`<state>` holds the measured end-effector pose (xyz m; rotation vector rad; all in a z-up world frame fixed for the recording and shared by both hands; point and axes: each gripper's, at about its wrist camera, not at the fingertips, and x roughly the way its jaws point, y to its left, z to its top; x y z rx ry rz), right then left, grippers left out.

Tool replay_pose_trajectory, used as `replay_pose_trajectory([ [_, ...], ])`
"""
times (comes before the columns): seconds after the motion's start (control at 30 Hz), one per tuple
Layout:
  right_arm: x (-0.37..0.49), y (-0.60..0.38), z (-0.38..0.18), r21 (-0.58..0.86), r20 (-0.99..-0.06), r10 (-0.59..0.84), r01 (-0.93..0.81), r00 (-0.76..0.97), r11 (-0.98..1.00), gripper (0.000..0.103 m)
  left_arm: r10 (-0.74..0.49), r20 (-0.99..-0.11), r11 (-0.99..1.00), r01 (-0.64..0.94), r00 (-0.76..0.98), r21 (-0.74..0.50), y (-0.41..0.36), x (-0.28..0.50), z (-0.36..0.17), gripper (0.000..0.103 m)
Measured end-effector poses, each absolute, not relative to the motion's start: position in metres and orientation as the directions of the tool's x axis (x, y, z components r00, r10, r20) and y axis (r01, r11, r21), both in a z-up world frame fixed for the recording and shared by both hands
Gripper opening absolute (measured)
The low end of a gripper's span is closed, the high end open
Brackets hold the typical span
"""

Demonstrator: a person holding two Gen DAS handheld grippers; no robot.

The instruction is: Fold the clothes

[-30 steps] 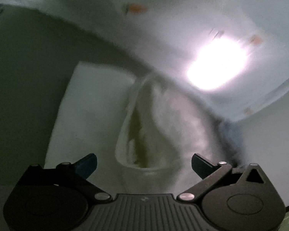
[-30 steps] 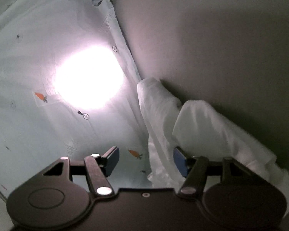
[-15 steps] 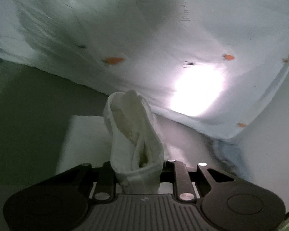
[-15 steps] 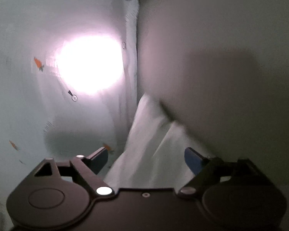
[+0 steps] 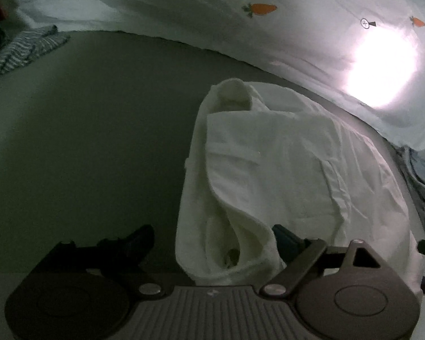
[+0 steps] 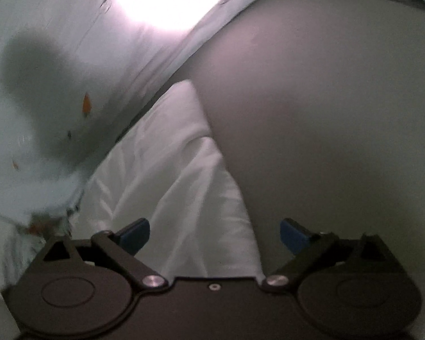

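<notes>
Bare grey surface [image 5: 85, 141] lies clear to my left; white garment [image 5: 269, 170] and carrot-print sheet [image 5: 240, 22] block ahead.

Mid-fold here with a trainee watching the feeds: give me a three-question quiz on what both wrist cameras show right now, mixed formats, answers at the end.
1. True or false: the left claw is clamped shut on the bunched end of the white cotton garment.
2. Multiple choice: what is printed on the pale blue sheet behind the garment? A) stars B) orange carrots C) stripes
3. Fill in: in the right wrist view, the right claw is ____, with the white garment lying between its blue-tipped fingers.

Key: 1 false, the claw stands open around the fabric; 2 B; 3 open.
</notes>
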<state>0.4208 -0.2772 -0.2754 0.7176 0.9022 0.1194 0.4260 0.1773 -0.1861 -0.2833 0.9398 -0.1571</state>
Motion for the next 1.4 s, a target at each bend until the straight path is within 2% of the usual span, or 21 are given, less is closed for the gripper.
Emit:
replay_pose_trajectory([
  [0.1, 0.443, -0.266, -0.274, 0.554, -0.719, 0.374, 0.158, 0.586, 0.817, 0.101, -0.284, -0.758, 0.948, 0.056, 0.586, -0.312, 0.176, 0.433, -0.189, 0.096],
  [0.37, 0.486, -0.245, -0.284, 0.468, -0.767, 0.366, 0.069, 0.527, 0.881, 0.102, -0.422, -0.686, 0.885, 0.106, 0.592, -0.454, 0.177, 0.445, -0.202, 0.095],
  [0.43, 0.495, -0.242, -0.285, 0.462, -0.77, 0.369, 0.055, 0.521, 0.885, 0.103, -0.456, -0.664, 0.865, 0.118, 0.593, -0.488, 0.178, 0.448, -0.205, 0.089],
  [0.53, 0.507, -0.238, -0.284, 0.484, -0.769, 0.39, 0.063, 0.507, 0.873, 0.102, -0.545, -0.584, 0.782, 0.115, 0.601, -0.612, 0.186, 0.446, -0.214, 0.088],
  [0.57, 0.51, -0.238, -0.284, 0.498, -0.766, 0.403, 0.067, 0.501, 0.864, 0.097, -0.569, -0.563, 0.761, 0.125, 0.6, -0.637, 0.189, 0.446, -0.216, 0.088],
  [0.6, 0.512, -0.237, -0.284, 0.517, -0.76, 0.419, 0.071, 0.497, 0.853, 0.091, -0.592, -0.54, 0.738, 0.134, 0.598, -0.661, 0.193, 0.445, -0.219, 0.084],
  [0.63, 0.513, -0.237, -0.284, 0.535, -0.754, 0.43, 0.085, 0.496, 0.841, 0.089, -0.608, -0.523, 0.717, 0.132, 0.597, -0.684, 0.196, 0.445, -0.221, 0.072],
  [0.67, 0.511, -0.239, -0.284, 0.565, -0.742, 0.447, 0.107, 0.5, 0.818, 0.082, -0.624, -0.503, 0.688, 0.116, 0.598, -0.716, 0.202, 0.446, -0.224, 0.066],
  [0.7, 0.508, -0.242, -0.285, 0.611, -0.72, 0.478, 0.134, 0.503, 0.78, 0.067, -0.633, -0.487, 0.659, 0.09, 0.602, -0.746, 0.206, 0.447, -0.227, 0.054],
  [0.73, 0.504, -0.246, -0.286, 0.655, -0.697, 0.507, 0.161, 0.508, 0.739, 0.056, -0.642, -0.468, 0.631, 0.072, 0.608, -0.773, 0.209, 0.447, -0.229, 0.042],
  [0.77, 0.499, -0.25, -0.288, 0.701, -0.669, 0.534, 0.199, 0.517, 0.685, 0.039, -0.644, -0.454, 0.613, 0.06, 0.615, -0.788, 0.21, 0.448, -0.231, 0.038],
  [0.8, 0.491, -0.255, -0.291, 0.748, -0.635, 0.554, 0.248, 0.539, 0.616, 0.029, -0.645, -0.444, 0.606, 0.061, 0.622, -0.793, 0.21, 0.445, -0.228, 0.034],
  [0.87, 0.474, -0.26, -0.298, 0.826, -0.555, 0.575, 0.318, 0.602, 0.465, 0.026, -0.65, -0.424, 0.605, 0.091, 0.631, -0.791, 0.206, 0.444, -0.219, 0.03],
  [1.0, 0.436, -0.255, -0.298, 0.927, -0.37, 0.549, 0.342, 0.749, 0.158, 0.023, -0.726, -0.313, 0.525, 0.2, 0.612, -0.827, 0.191, 0.449, -0.193, 0.026],
  [1.17, 0.397, -0.235, -0.275, 0.952, -0.293, 0.473, 0.3, 0.831, 0.062, 0.023, -0.823, -0.257, 0.489, 0.4, 0.506, -0.776, 0.149, 0.461, -0.147, 0.026],
  [1.4, 0.323, -0.267, -0.247, 0.982, -0.161, 0.285, 0.182, 0.945, -0.048, 0.023, -0.932, -0.186, 0.344, 0.598, 0.311, -0.724, 0.076, 0.468, -0.096, 0.027],
])
